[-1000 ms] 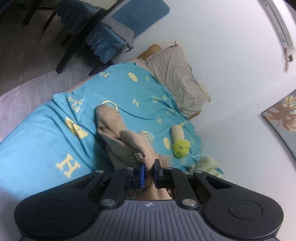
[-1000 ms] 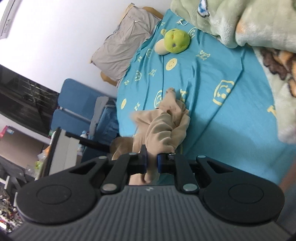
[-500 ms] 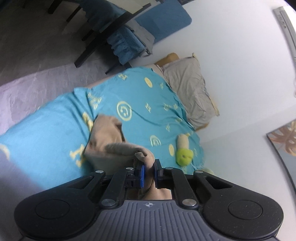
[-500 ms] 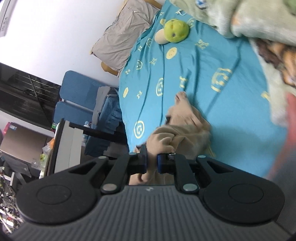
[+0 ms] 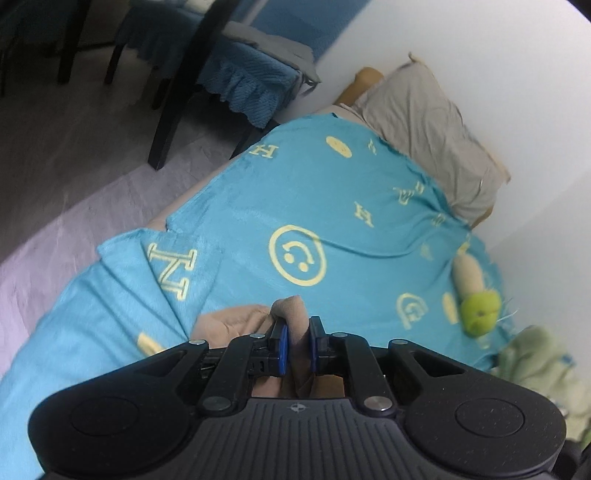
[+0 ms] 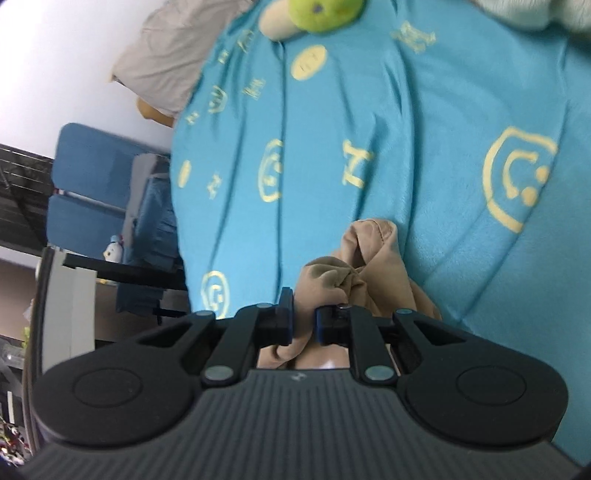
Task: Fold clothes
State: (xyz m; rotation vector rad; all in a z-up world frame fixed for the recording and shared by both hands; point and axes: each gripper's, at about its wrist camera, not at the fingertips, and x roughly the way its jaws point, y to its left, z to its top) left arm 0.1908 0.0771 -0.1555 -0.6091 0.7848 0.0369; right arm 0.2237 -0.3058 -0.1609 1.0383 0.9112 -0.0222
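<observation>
A tan garment (image 5: 236, 321) lies bunched on the turquoise blanket (image 5: 332, 206) of a bed. My left gripper (image 5: 296, 345) is shut on a fold of this garment, which pokes up between the blue pads. In the right wrist view the same garment (image 6: 373, 266) is crumpled just ahead of the fingers. My right gripper (image 6: 304, 325) is shut on another bunch of it. Most of the cloth is hidden under both gripper bodies.
A grey pillow (image 5: 432, 129) lies at the head of the bed by the white wall. A green plush toy (image 5: 478, 310) lies near the wall and also shows in the right wrist view (image 6: 321, 11). A fluffy pale green blanket (image 5: 535, 354) is piled beside it. A dark chair with blue cloth (image 5: 236, 85) stands beside the bed.
Both grippers, still shut on the garment, have pulled it toward the near part of the bed and come down closer to the blanket. Less cloth shows ahead of the fingers now.
</observation>
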